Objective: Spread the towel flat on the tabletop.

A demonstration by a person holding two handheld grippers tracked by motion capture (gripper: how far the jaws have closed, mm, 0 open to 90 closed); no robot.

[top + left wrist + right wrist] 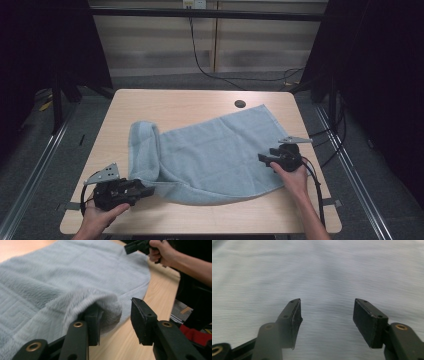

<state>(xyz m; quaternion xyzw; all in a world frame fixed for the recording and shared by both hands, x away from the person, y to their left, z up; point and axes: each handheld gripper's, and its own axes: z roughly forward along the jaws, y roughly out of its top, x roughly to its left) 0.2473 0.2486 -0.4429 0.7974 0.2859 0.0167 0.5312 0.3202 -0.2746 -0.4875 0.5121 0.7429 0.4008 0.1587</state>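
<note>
1. The pale blue-grey terry cloth towel (215,150) lies across the middle of the light wooden table (165,102), reaching from lower left to upper right of the high view. Its left edge is rolled over into a thick fold (145,150).
2. The left gripper (142,190), black with a grey 3-cornered plate, sits at the lower left of the high view, at the towel's near corner. Its jaws stand apart.
3. The right gripper (264,159), at the right of centre, rests over the towel's right edge, jaws also apart and clamped on nothing.
4. A small round dark hole (240,104) sits in the tabletop just beyond the towel's far edge. Black cables (210,70) run over the floor behind the table. Nothing lies between either gripper and the cloth.
5. The left gripper view shows what the high view does not: a hump of towel (100,302) draped over the left jaw, while the other jaw stands free above bare wood. It also shows the right hand (162,251) at upper right.
6. The right gripper view shows blurred towel (324,272) beneath the gap between the jaws.
7. Count: 1 towel, 2 grippers, 1 table, 1 hole.
</note>
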